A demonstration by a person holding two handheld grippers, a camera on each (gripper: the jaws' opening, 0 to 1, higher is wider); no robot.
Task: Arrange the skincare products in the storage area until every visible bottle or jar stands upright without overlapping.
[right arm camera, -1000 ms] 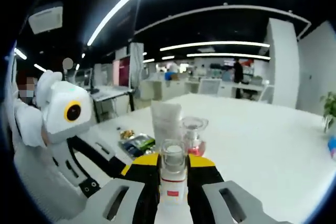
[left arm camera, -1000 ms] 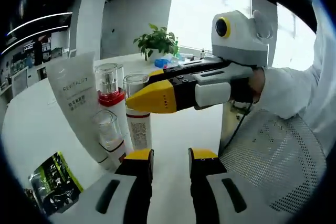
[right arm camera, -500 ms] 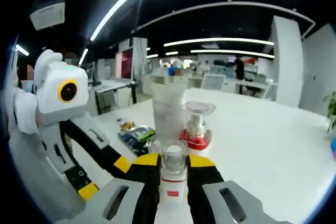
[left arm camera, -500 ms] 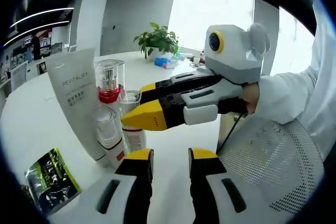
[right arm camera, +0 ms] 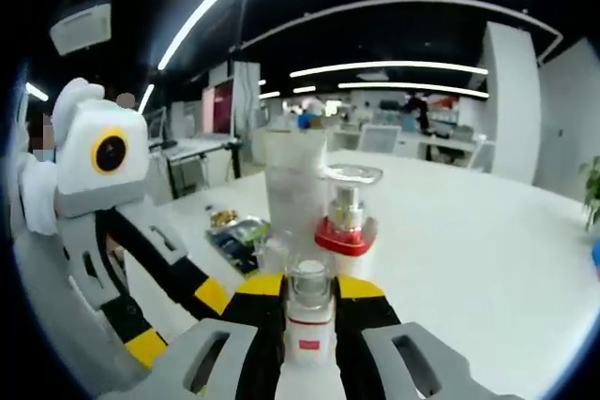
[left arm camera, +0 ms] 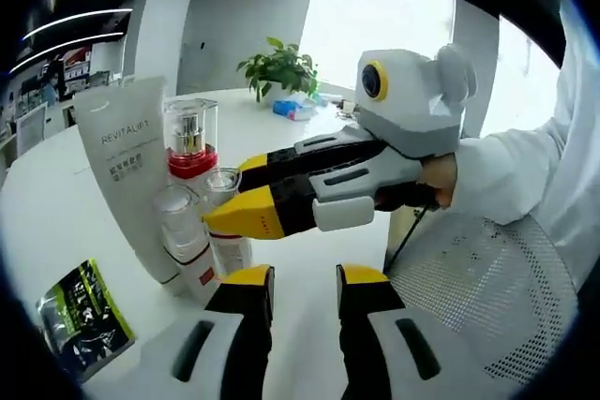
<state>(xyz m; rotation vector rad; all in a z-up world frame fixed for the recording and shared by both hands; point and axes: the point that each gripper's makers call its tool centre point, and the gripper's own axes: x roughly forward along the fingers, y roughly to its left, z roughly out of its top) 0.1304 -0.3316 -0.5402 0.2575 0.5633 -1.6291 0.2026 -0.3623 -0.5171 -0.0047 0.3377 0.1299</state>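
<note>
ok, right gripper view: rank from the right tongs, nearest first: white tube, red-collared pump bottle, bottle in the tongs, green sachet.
1. Bottle: in the tongs.
2. Pump bottle: just beyond, right.
3. Tube: beside it, left; too close to call.
4. Sachet: flat, far left.

From my left gripper view, the right tongs (left arm camera: 230, 222) cover most of the small bottle (left arm camera: 228, 250) they close on, so I can't read its label. The green packet (left arm camera: 80, 318) runs off the picture's edge. In the right gripper view, that bottle's (right arm camera: 308, 311) lower end is hidden between the jaws, and the white tube's (right arm camera: 292, 180) lettering is too blurred to read.
</note>
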